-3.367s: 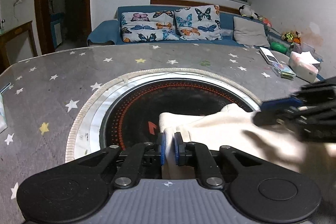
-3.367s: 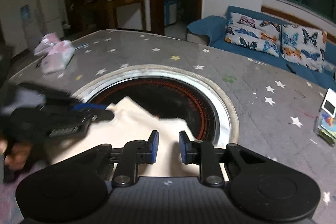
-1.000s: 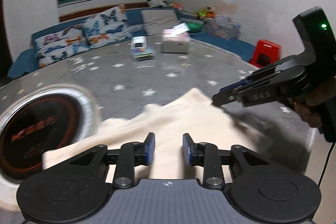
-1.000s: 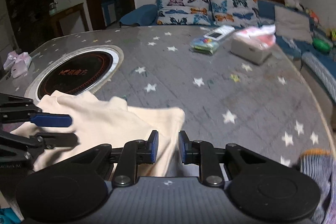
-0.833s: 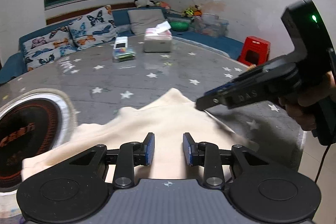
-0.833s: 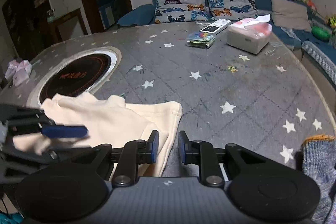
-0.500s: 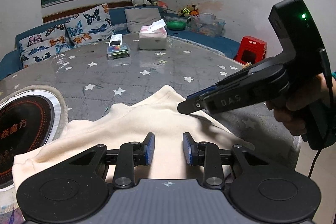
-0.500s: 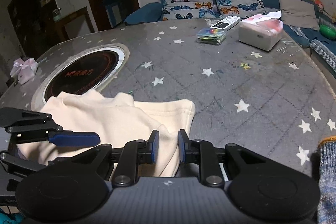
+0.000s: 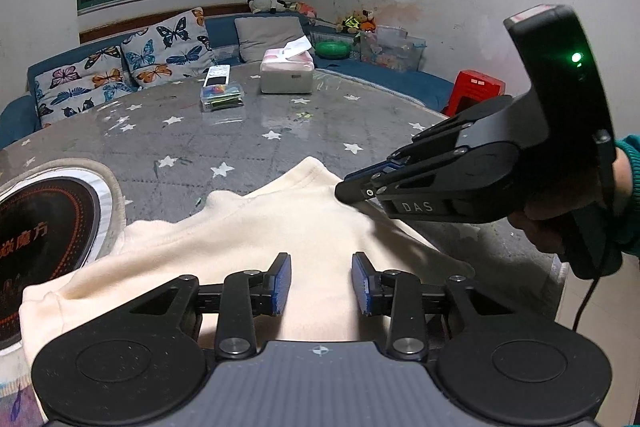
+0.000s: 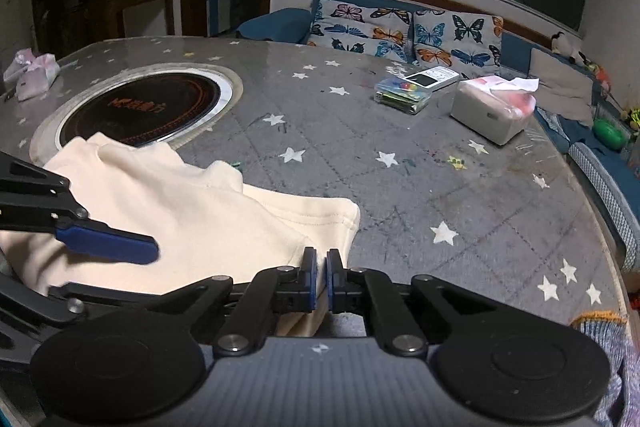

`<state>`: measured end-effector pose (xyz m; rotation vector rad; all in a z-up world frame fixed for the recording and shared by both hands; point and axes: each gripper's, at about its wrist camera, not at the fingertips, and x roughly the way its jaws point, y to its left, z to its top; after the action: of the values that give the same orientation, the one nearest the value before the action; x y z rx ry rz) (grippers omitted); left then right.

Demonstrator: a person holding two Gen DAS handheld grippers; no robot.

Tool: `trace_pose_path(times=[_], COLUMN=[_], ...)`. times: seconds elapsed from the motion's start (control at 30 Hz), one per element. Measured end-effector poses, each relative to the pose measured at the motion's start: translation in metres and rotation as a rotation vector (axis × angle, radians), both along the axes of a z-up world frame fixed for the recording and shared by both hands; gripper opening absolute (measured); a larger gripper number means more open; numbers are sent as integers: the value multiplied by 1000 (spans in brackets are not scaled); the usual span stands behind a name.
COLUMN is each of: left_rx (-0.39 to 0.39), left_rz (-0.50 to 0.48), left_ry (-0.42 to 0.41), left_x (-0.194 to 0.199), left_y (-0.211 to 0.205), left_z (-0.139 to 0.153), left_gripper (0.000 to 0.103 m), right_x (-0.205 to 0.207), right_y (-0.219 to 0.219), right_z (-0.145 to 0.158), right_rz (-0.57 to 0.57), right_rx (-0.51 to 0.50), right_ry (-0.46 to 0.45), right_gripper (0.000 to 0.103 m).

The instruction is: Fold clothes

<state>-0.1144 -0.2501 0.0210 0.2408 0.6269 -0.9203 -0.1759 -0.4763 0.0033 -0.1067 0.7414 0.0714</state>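
A cream garment (image 9: 256,239) lies in loose folds on the grey star-patterned table; it also shows in the right wrist view (image 10: 192,211). My left gripper (image 9: 321,283) is open, its blue pads apart just above the cloth and holding nothing. My right gripper (image 10: 321,277) is shut on the garment's near right edge; in the left wrist view its tips (image 9: 352,187) press the cloth near its far corner. The left gripper's blue finger (image 10: 108,247) lies over the cloth at the left of the right wrist view.
A round black induction hob (image 10: 140,107) is set in the table (image 10: 400,187) behind the garment. A tissue box (image 10: 492,111), a clear plastic box (image 10: 404,93) and a remote sit further back. A pink packet (image 10: 34,75) lies far left. The table edge (image 9: 560,267) is close on the right.
The right gripper has closed on the garment's edge. The left gripper, shut on the cloth 3.4 s ago, has been open for the last second. Both views have drifted slightly closer to the garment.
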Motion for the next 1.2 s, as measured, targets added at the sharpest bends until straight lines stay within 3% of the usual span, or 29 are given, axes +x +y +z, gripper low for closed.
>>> trace_pose_path(times=[0.17, 0.4, 0.6, 0.77, 0.97, 1.2], left_rx=[-23, -31, -4, -3, -7, -2], left_rz=[22, 95, 116, 125, 136, 162], left_ry=[3, -10, -20, -39, -50, -52], left_x=[-3, 1, -3, -6, -11, -10], left_y=[17, 47, 61, 67, 76, 78], left_z=[9, 15, 5, 0, 6, 8], left_gripper=[44, 44, 44, 45, 45, 45], right_x=[-6, -29, -49, -58, -66, -60], right_y=[-6, 18, 41, 34, 28, 57], right_z=[12, 32, 27, 15, 22, 30], right_rz=[-5, 95, 173, 137, 119, 223], right_rx=[57, 112, 95, 76, 45, 105], right_ry=[2, -6, 5, 23, 22, -36], right_gripper=[6, 8, 14, 22, 22, 22])
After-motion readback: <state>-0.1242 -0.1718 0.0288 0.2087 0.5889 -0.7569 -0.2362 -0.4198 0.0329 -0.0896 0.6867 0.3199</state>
